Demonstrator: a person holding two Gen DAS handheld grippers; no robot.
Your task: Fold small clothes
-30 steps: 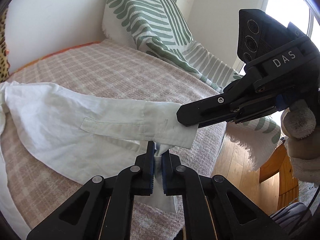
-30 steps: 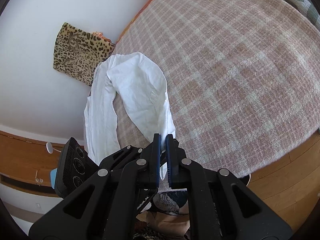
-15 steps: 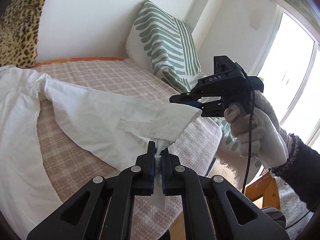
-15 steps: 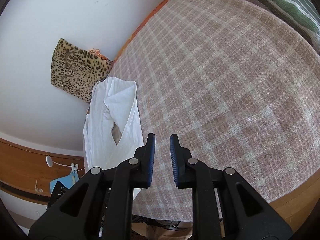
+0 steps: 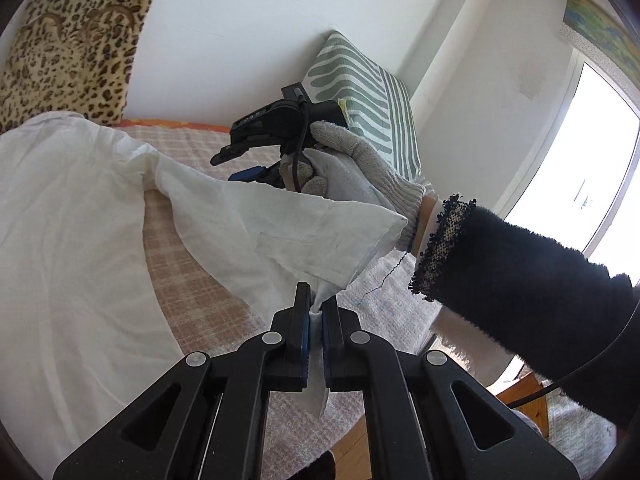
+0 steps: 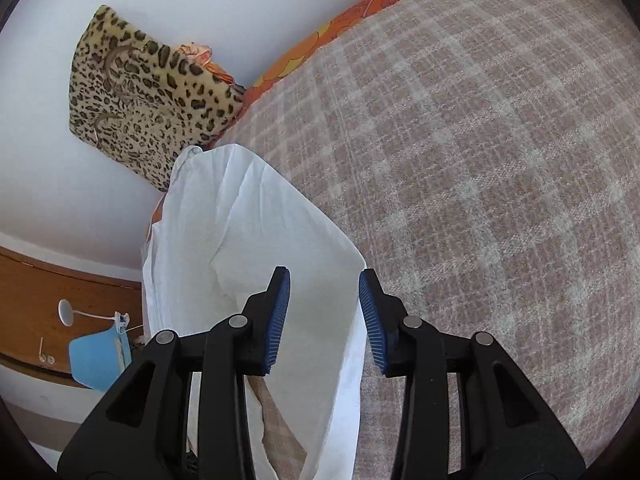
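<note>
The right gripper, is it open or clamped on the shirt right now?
Open. The right gripper has just been opening; its blue pads stand apart above the white shirt, pressing nothing.

Your left wrist camera looks low across the bed toward the leopard cushion, close to the white shirt. Your right one looks steeply down beside that cushion. Both share cushion, shirt and bed.
</note>
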